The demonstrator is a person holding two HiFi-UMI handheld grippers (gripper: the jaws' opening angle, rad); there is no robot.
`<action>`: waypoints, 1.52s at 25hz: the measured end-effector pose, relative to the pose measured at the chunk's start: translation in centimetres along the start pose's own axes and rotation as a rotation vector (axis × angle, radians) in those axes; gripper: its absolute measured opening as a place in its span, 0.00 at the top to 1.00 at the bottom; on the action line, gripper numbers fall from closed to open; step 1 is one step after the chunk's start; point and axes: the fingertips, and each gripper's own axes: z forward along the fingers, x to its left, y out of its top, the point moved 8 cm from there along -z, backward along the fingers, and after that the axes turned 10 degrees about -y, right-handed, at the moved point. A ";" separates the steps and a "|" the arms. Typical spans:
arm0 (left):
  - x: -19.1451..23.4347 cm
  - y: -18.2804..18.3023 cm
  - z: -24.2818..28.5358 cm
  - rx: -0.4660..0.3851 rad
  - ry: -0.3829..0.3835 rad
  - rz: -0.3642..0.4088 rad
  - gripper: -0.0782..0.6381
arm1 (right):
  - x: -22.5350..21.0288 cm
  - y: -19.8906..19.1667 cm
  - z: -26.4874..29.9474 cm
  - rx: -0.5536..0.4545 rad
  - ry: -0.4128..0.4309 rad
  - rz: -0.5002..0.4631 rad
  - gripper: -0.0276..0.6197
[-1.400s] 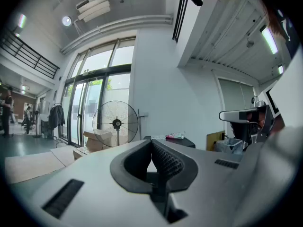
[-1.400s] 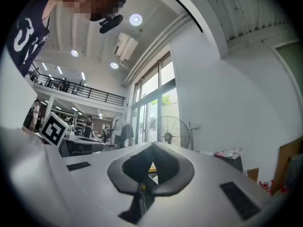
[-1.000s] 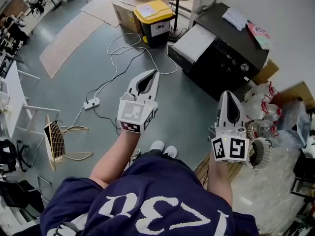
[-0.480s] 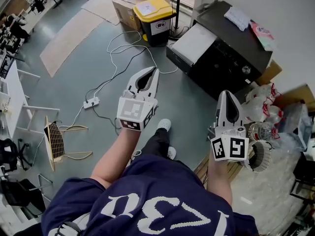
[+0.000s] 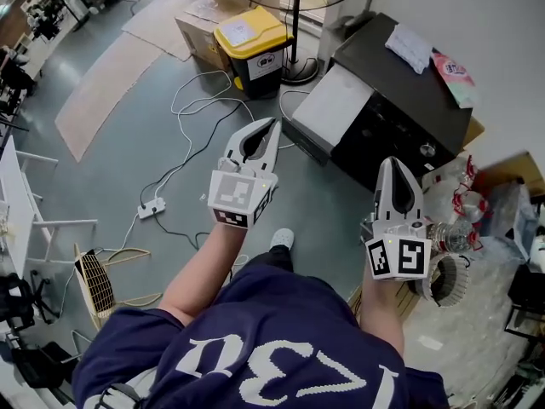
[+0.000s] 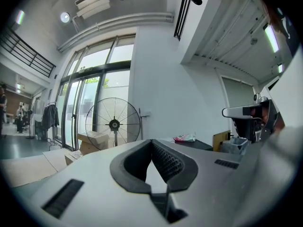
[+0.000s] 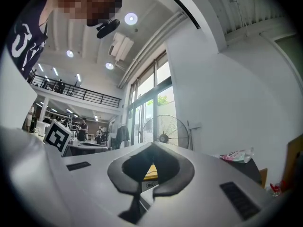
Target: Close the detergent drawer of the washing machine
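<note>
Left gripper (image 5: 270,124): we hold it level ahead of us, its white jaws pressed together on nothing.
Right gripper (image 5: 394,161): likewise pinched shut and empty, with its marker cube nearest us.
Washing machine (image 5: 400,92): a black, boxy, matt casing on the floor, beyond the right gripper's tip and to the right of the left one, apart from both.
Detergent drawer (image 5: 334,97): a flat pale-grey slab juts from the machine's side towards the left gripper. We take it for the open drawer but cannot be sure.
Step in hand: the approach, we judge, as nothing is touched yet.
Doing it well: we would keep the jaws together as one blunt pusher, meet the slab's outer edge at its middle, press straight along its run so it does not skew, and ease off near the end.
Materials: smooth hard plastic shells, dark ribbed pads (image 6: 165,161), and probably slick plastic on the slab.
Underfoot: a white cable (image 5: 192,113) loops over the grey floor below the left gripper, so we should mind it.
</note>
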 end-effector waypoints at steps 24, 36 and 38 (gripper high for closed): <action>7.3 -1.9 17.8 -0.015 0.033 -0.075 0.86 | -8.8 -4.4 17.9 0.056 0.052 0.032 0.93; 6.1 -1.3 25.2 -0.007 0.122 -0.023 0.86 | -15.9 -5.0 24.3 0.031 0.140 0.063 0.93; 6.0 -1.2 25.8 -0.007 0.120 -0.017 0.86 | -16.5 -5.2 24.7 0.029 0.135 0.066 0.93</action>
